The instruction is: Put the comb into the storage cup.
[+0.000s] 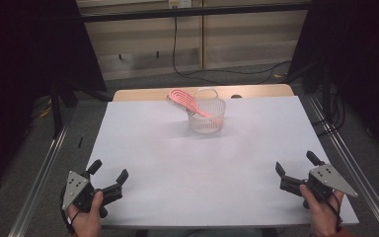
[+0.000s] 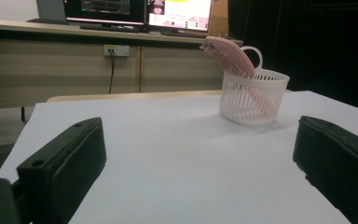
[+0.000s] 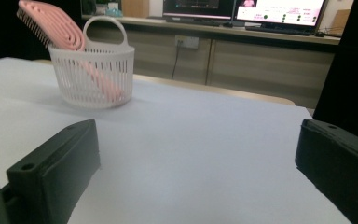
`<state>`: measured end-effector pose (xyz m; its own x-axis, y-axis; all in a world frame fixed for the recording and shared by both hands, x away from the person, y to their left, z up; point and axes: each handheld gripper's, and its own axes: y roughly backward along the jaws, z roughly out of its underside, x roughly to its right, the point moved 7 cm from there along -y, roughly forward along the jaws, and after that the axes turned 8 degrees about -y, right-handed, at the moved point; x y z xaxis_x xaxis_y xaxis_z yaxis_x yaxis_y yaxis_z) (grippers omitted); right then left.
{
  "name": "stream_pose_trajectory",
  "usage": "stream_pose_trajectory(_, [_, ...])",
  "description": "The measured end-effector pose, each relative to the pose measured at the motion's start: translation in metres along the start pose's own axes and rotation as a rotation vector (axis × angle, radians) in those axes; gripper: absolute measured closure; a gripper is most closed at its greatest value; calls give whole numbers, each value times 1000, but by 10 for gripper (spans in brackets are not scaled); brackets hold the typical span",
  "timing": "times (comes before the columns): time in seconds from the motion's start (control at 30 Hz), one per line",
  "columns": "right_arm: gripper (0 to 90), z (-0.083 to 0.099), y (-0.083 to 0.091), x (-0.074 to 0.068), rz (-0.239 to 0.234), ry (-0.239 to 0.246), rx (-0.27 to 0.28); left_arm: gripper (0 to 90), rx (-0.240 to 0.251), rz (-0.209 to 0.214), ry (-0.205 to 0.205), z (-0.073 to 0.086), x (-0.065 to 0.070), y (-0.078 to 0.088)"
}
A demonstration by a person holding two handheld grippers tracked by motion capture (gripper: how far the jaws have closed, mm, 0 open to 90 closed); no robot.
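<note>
A small white slatted basket [image 1: 207,118] with a handle stands at the far middle of the white table [image 1: 202,163]. A pink hairbrush [image 1: 181,98] leans in it, handle down, its head sticking out over the left rim. The basket [image 2: 254,97] and brush [image 2: 228,56] sit ahead and to the right in the left gripper view; in the right gripper view the basket [image 3: 93,77] and brush [image 3: 51,21] are ahead on the left. My left gripper [image 1: 108,174] rests open at the near left corner. At the near right edge my right gripper [image 1: 296,165] is open too. Both hold nothing.
The table's wooden far edge [image 1: 256,91] shows behind the white sheet. Metal rails [image 1: 345,158] run along both sides of the table, and black stands and cables sit on the floor behind. Monitors [image 3: 242,11] stand on a bench along the far wall.
</note>
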<state>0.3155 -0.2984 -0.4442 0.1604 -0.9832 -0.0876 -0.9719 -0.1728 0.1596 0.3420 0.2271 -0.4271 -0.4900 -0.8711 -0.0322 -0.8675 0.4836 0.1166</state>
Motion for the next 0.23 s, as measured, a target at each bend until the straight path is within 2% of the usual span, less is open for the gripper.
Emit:
stream_pose_trajectory(0.13, [0,-2,0,5,6,-25,15,26,3,3,-3,-1,0,-1])
stream_pose_trajectory(0.23, [0,-3,-1,6,9,-20,18,26,-9,11,-15,1,3,-3])
